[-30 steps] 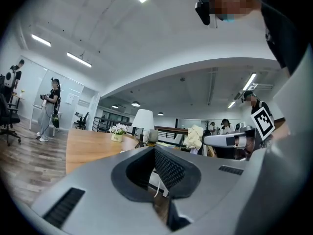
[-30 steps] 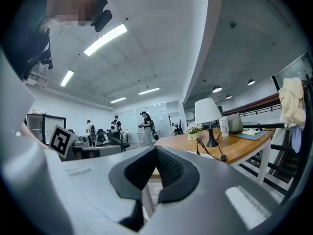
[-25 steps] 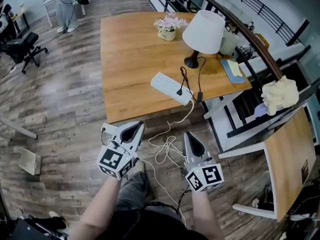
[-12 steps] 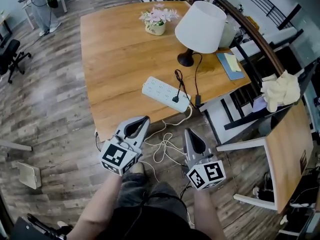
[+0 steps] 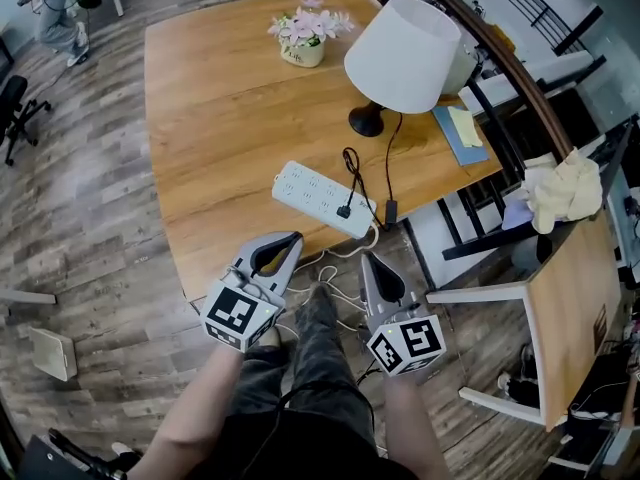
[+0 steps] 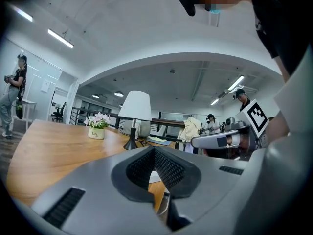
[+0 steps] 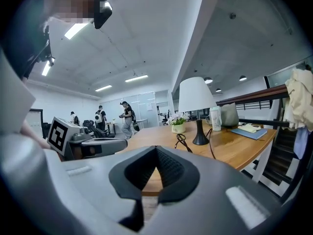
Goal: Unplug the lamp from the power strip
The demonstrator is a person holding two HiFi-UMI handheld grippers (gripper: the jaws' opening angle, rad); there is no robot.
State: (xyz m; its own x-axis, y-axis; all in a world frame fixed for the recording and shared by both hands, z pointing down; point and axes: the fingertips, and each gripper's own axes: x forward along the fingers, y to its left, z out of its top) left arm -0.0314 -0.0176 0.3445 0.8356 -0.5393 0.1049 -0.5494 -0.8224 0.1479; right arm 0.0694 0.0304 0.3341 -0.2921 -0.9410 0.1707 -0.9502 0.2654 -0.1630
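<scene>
1. The left claw (image 5: 288,240) and the right claw (image 5: 367,261) are both squeezed together, and there is nothing in either one. If a claw goes at the plug like that, I think it only bumps it, so it has to open up first
2. The power strip (image 5: 322,198) lies loose on the bench (image 5: 210,98), close to the near edge. If one claw pulls the black plug (image 5: 343,211) and nothing holds the strip down, the strip may lift up with the plug or slide off the bench
3. The lamp (image 5: 403,40) stands further back, and its black cord (image 5: 350,160) makes a loop on the way to the plug. If a claw grabs the cord and not the plug, the pull may tip the lamp over or hurt the cord
4. The white cable (image 5: 335,290) lies in messy loops on the floor (image 5: 90,218) right under the claws. If it gets caught on something, it may drag the strip along
5. The plug sits in the strip, near the end by the bench edge. Both claws hang in front of that edge, over the floor, and touch nothing. The strip is just ahead of them, up on the bench. The plug lies ahead, between the two claws, a bit nearer to the right one
</scene>
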